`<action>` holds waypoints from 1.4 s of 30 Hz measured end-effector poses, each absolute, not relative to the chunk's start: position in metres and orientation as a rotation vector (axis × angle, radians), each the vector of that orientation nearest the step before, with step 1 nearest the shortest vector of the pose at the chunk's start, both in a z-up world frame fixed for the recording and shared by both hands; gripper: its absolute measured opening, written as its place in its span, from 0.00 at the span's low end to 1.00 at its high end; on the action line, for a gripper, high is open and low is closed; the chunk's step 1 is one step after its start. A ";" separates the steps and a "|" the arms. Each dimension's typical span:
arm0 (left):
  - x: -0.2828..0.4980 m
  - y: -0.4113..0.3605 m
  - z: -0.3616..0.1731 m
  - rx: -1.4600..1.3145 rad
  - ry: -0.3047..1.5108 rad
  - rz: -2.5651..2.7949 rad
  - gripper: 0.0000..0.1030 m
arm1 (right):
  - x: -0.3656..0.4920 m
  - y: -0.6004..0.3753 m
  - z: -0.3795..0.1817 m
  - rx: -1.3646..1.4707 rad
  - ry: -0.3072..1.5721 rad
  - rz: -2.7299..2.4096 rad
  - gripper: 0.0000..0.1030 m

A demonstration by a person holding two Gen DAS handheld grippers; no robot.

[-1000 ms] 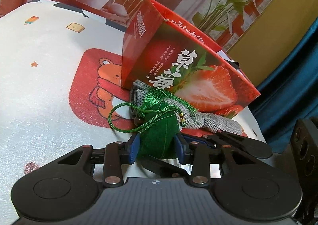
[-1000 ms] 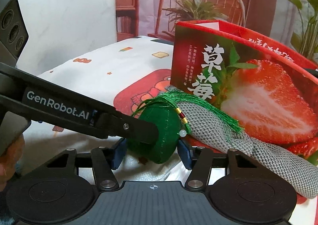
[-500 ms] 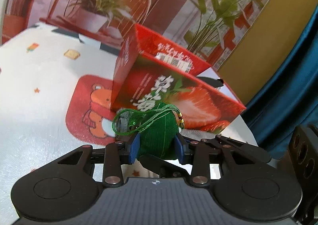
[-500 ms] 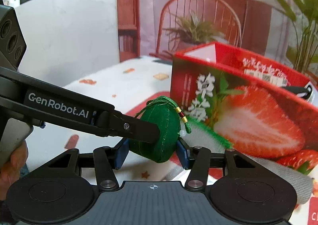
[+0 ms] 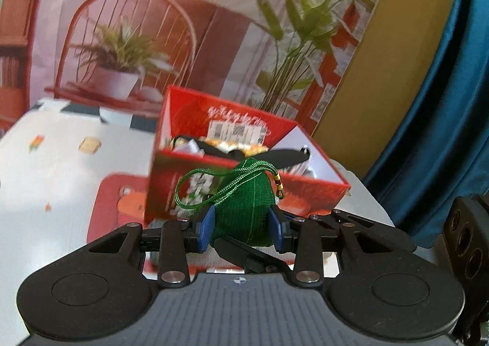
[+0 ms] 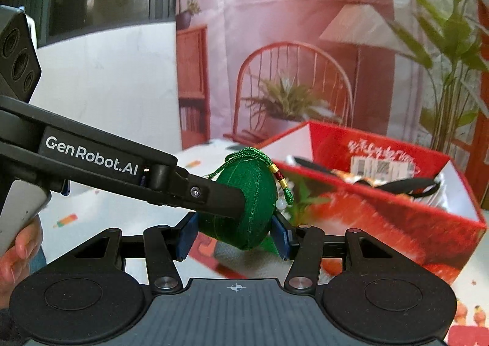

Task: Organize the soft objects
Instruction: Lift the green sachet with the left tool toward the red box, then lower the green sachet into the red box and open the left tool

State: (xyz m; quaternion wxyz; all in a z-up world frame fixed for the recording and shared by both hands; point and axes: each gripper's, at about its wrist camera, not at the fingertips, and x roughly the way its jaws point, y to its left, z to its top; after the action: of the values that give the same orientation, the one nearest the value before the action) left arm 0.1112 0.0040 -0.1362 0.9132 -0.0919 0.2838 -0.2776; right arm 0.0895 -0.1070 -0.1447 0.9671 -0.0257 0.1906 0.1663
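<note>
A: Both the left gripper (image 5: 243, 228) and the right gripper (image 6: 233, 237) clamp the green stitched fabric pouch (image 5: 244, 211), aloft before the open red strawberry-print box (image 5: 232, 162).

B: Only the right view shows the left gripper's handle, hand (image 6: 18, 249) underneath.

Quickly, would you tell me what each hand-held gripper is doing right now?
Left hand-held gripper: closed on the green fabric sachet.
Right hand-held gripper: closed on the same sachet.

Green pouch (image 5: 243, 208) w/ green cord; red box (image 6: 382, 208), strawberry print; blue claw pads (image 5: 205, 228).
</note>
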 end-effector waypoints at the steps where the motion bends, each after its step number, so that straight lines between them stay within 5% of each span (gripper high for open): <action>1: 0.113 0.000 -0.130 -0.180 0.572 -0.572 0.39 | 0.090 -0.111 -0.141 -0.047 0.374 0.335 0.47; 20: 0.201 -0.075 -0.056 -0.040 0.435 -0.602 0.40 | 0.175 -0.204 -0.051 -0.022 0.188 0.295 0.45; 31: 0.273 -0.113 -0.109 -0.010 0.602 -0.578 0.39 | 0.246 -0.223 -0.097 -0.058 0.380 0.224 0.41; 42: 0.265 -0.070 -0.127 -0.010 0.642 -0.516 0.40 | 0.241 -0.250 -0.130 0.058 0.462 0.165 0.41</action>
State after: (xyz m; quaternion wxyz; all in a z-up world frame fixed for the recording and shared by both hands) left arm 0.2646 -0.0701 -0.1272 0.9165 -0.0047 0.3118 -0.2506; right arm 0.2410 -0.2503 -0.1303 0.9697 0.0285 0.2286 0.0815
